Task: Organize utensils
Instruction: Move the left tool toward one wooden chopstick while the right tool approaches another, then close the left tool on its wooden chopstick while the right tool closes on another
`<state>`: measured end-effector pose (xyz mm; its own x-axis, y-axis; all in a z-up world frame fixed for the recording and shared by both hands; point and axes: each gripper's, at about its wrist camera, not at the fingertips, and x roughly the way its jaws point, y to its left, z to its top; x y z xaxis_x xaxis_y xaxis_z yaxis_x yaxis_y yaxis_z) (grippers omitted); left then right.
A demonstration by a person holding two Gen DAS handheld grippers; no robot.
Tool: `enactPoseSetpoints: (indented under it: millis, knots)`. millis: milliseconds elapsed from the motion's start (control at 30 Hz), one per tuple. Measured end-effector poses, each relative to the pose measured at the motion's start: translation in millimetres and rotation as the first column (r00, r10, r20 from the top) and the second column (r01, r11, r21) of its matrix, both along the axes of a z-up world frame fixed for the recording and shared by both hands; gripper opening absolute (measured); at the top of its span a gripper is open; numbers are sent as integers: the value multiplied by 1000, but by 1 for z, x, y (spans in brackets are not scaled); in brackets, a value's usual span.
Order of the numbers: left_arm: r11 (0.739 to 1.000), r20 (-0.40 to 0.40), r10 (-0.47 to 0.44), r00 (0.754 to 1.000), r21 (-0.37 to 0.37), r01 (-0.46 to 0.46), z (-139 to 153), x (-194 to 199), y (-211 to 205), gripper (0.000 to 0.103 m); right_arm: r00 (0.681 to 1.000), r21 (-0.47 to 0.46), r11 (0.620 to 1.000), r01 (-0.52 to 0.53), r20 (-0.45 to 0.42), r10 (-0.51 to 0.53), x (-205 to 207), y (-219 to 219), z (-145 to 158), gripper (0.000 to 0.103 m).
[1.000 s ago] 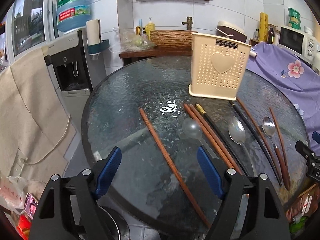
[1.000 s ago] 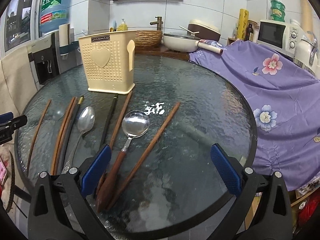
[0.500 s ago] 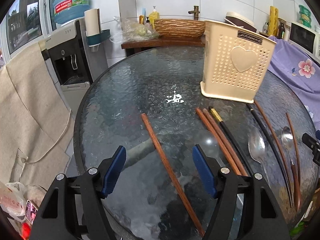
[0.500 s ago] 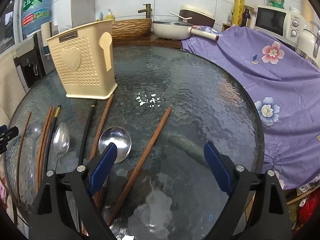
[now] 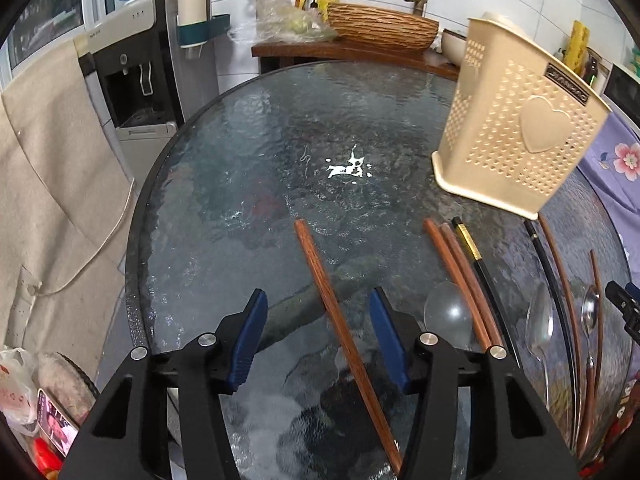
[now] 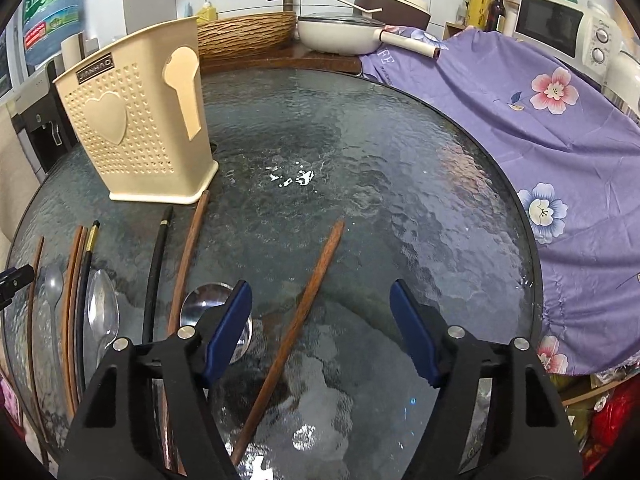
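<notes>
Our left claw (image 5: 318,330) wide over a brown chopstick (image 5: 340,320), right claw (image 6: 320,320) wide over another chopstick (image 6: 296,328), both empty, cream holder (image 5: 516,136) upright mid-desk (image 5: 240,160), spoons (image 6: 102,312) near front edge.

The left gripper (image 5: 318,338) is spread wide, its blue-padded fingers (image 5: 250,336) apart with nothing clamped between them. The right gripper (image 6: 322,330) is likewise spread, blue fingers (image 6: 412,334) apart and gripping nothing. Both point forward and slightly downward.
</notes>
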<state>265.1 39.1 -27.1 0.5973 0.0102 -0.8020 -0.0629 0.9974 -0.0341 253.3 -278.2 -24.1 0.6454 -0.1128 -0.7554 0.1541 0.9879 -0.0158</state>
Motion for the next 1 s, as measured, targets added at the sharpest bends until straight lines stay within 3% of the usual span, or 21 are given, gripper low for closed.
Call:
enactPoseSetpoints:
  millis: [200, 1000]
  knots:
    - [1000, -21, 24, 1000, -2, -24, -4, 9, 1, 51, 1000, 12, 1000, 22, -17, -21, 14, -4, -2, 69]
    - [999, -32, 27, 999, 45, -25, -9, 27, 1, 39, 995, 18, 998, 59, -81, -57, 41, -2, -20, 42]
